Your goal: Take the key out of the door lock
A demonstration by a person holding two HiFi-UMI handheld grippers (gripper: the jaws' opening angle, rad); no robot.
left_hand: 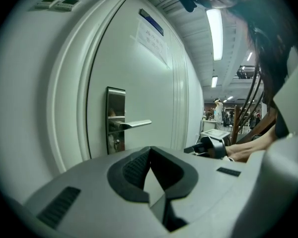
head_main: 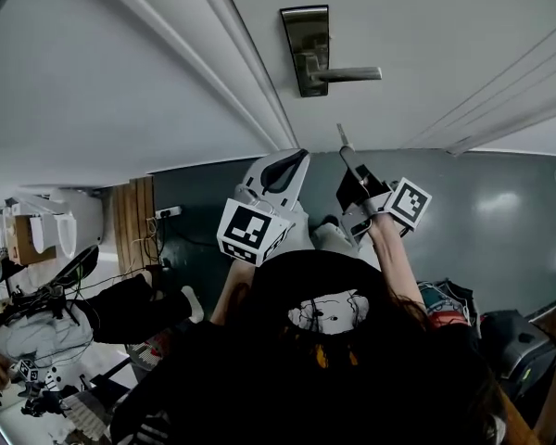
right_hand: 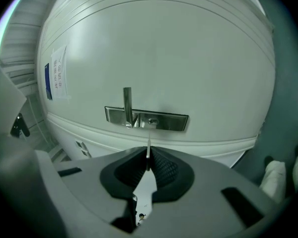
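Observation:
A steel lock plate point(head_main: 305, 49) with a lever handle point(head_main: 347, 74) sits on the white door. My right gripper point(head_main: 350, 163) is shut on the key point(head_main: 344, 143), whose thin blade points at the door, clear of the lock. In the right gripper view the key blade point(right_hand: 148, 151) stands on edge between the pads, just short of the keyhole point(right_hand: 151, 121) in the plate point(right_hand: 169, 121). My left gripper point(head_main: 283, 167) hangs beside it, jaws shut on nothing point(left_hand: 150, 155). From that side the lock plate point(left_hand: 115, 118) and handle point(left_hand: 135, 125) lie ahead.
The door frame mouldings point(head_main: 250, 82) run left of the lock. A paper notice point(right_hand: 57, 76) is stuck on the door. The person's body and legs fill the lower head view, over a dark floor point(head_main: 500, 221). A cluttered desk point(head_main: 37, 341) and a bag point(head_main: 514, 341) lie behind.

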